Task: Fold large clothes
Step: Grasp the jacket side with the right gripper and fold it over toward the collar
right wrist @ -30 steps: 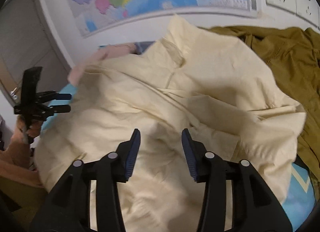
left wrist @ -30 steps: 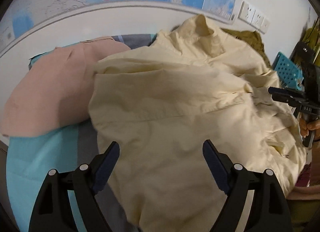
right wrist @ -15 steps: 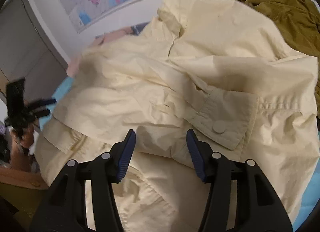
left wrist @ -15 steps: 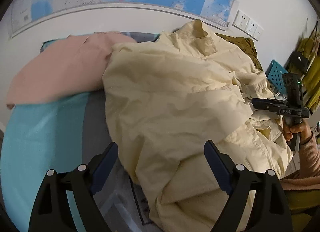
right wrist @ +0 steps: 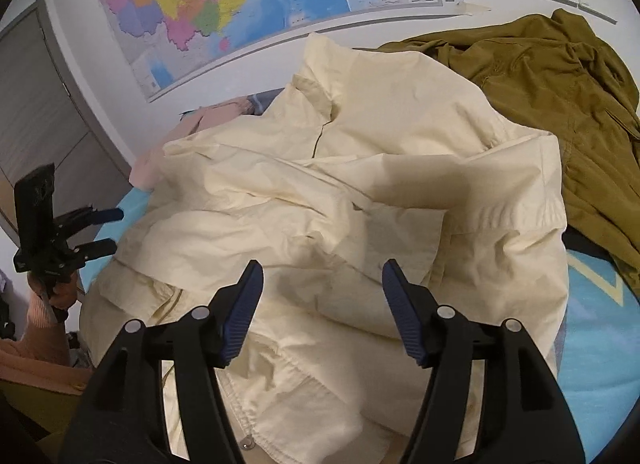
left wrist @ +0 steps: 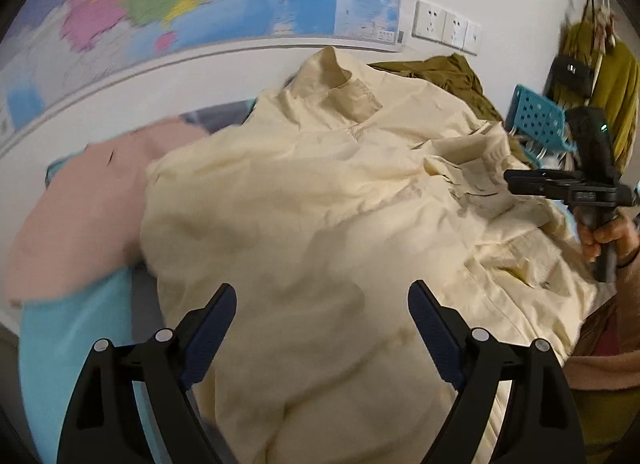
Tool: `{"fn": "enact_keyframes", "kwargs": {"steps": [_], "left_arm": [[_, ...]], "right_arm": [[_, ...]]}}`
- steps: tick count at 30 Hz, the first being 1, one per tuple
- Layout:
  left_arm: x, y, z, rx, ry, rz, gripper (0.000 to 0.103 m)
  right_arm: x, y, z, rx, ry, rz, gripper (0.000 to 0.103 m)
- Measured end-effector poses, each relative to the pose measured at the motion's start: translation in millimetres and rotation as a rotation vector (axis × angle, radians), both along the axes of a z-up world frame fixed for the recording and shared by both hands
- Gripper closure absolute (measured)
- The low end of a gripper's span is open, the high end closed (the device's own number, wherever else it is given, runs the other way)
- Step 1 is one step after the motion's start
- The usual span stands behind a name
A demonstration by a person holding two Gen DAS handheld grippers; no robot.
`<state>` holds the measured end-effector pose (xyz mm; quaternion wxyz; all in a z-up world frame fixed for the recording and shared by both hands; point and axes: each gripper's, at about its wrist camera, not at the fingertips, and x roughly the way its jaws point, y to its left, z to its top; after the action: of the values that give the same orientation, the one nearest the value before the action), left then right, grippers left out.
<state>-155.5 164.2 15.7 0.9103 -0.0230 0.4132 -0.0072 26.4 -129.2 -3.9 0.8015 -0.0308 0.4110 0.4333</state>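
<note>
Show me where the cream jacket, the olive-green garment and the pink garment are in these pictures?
cream jacket [right wrist: 400, 136], right wrist view, on its smooth upper panel below the collar.
olive-green garment [right wrist: 560, 76], right wrist view, on its crumpled middle.
pink garment [left wrist: 80, 216], left wrist view, on its flat middle.

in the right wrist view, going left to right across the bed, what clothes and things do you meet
left gripper → pink garment → cream jacket → olive jacket
</note>
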Motion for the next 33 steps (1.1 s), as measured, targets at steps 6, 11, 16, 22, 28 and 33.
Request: {"fn": "enact_keyframes", "kwargs": {"steps": [6, 11, 16, 22, 28, 33], "left_arm": [[56.8, -2.6, 9.1, 0.001, -0.019, -0.037, 0.018], [110.7, -0.5, 3.1, -0.002, 0.004, -0.046, 0.018], [151.4, 10.7, -19.5, 0.009, 0.078, -0.023, 0.019], [170.2, 42.6, -45.7, 0.005, 0.135, 0.055, 0.021], [136.3, 40.9, -29.5, 0.023, 0.060, 0.051, 0.021], [68.2, 45.1, -3.1, -0.042, -0.035, 0.040, 0.017]], "right_arm": [[29.1, 45.9, 20.7, -0.005, -0.073, 0.038, 0.047], [68.8, 105.8, 26.7, 0.002, -0.053, 0.085, 0.059], [109.4, 158.0, 15.7, -0.052, -0.012, 0.117, 0.067], [168.6, 144.6, 10.6, 0.043, 0.097, -0.017, 0.076], [105.6, 70.2, 44.5, 0.079, -0.028, 0.033, 0.049], [41.5, -36.5, 36.0, 0.070, -0.007, -0.058, 0.035]]}}
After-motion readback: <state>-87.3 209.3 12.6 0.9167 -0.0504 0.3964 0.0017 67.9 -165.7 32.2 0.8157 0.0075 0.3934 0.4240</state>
